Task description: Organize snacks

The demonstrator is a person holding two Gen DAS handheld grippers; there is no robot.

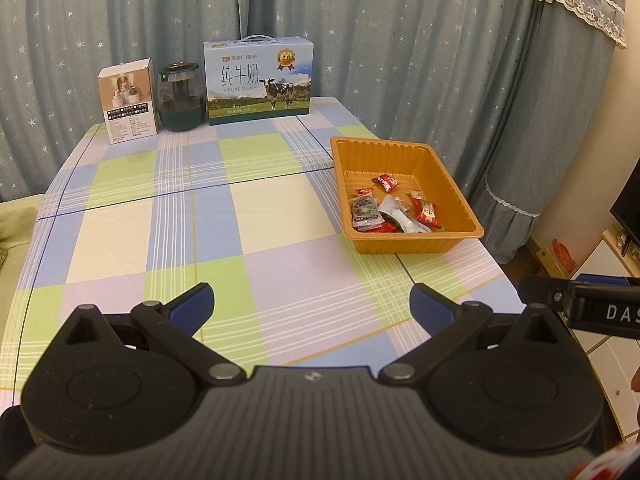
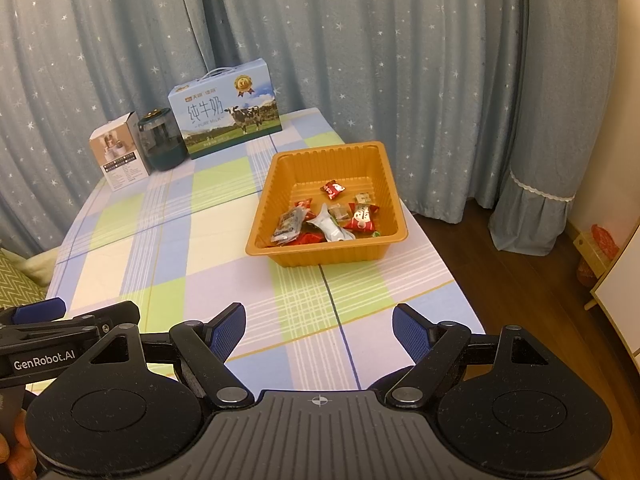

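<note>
well ahead of each empty hand-held gripper (image 2: 319,330) sits the snack tray (image 2: 384,168).

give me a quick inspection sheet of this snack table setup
surface: table under checked pastel cloth
job's things: ribbed orange plastic tray near the right edge, holding wrapped snacks; none seen loose on the cloth
clutter: blue milk carton box, dark green lidded jar, small white product box, in a row at the far edge
grippers: left gripper open, empty; right gripper open, empty
cables: nothing seen
surroundings: blue star-print curtains, wooden floor
</note>
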